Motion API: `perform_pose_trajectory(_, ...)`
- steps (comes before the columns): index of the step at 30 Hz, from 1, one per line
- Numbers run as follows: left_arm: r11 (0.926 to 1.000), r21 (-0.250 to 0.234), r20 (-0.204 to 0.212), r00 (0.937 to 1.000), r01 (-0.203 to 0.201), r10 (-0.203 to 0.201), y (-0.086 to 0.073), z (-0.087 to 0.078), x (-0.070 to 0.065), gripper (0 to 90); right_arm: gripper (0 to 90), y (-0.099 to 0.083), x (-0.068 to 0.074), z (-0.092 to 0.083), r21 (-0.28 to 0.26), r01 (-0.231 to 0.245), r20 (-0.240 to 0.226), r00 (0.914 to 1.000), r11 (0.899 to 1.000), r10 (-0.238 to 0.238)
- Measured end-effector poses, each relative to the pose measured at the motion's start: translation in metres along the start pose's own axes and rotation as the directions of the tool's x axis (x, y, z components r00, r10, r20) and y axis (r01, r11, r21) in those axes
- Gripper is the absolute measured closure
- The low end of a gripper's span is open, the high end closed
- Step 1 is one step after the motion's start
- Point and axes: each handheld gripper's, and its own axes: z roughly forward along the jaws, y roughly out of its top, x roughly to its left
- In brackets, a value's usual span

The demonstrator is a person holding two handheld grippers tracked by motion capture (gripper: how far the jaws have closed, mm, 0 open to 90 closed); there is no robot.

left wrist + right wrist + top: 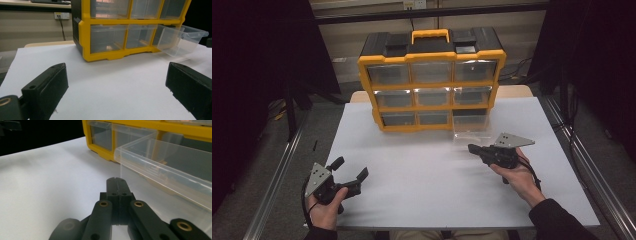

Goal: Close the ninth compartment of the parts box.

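The right gripper (473,148) has its jaws pressed together on nothing, its tip just short of the clear drawer (471,131). That drawer sticks out of the bottom-right slot of the yellow cabinet (432,80), which stands at 12 o'clock on the white table (422,175); the drawer lies toward 1 o'clock. In the right gripper view the drawer's (160,167) near corner sits just beyond the shut tip (116,182). The left gripper (349,170), at 8 o'clock, gapes wide and empty, well apart from the cabinet.

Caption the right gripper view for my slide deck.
Shut right gripper beside the pulled-out clear drawer of a yellow organizer.
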Motion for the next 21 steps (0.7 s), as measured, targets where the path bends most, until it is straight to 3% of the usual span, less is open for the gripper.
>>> perform_pose_trajectory(5,0.9999,-0.008,0.002,0.9999,0.015,-0.015,0.0,0.001,-0.001,4.1,90.0,-0.003,-0.006,0.003,0.01,-0.002,0.027,0.9996,1.0,0.002)
perform_pose_trajectory(6,1.0,0.005,0.005,1.0,-0.002,0.002,0.0,0.0,0.0,4.1,90.0,-0.004,-0.008,0.005,0.016,-0.008,0.036,0.9993,1.0,0.008)
perform_pose_trajectory(17,1.0,-0.003,0.001,1.0,0.008,-0.008,-0.001,0.001,0.0,4.1,90.0,-0.002,-0.014,0.014,0.021,-0.025,0.054,0.9982,0.999,0.024)
perform_pose_trajectory(21,0.9999,0.009,0.005,1.0,-0.006,0.006,-0.001,0.001,0.001,4.1,90.0,-0.003,-0.015,0.019,0.031,-0.028,0.056,0.9981,0.999,0.026)
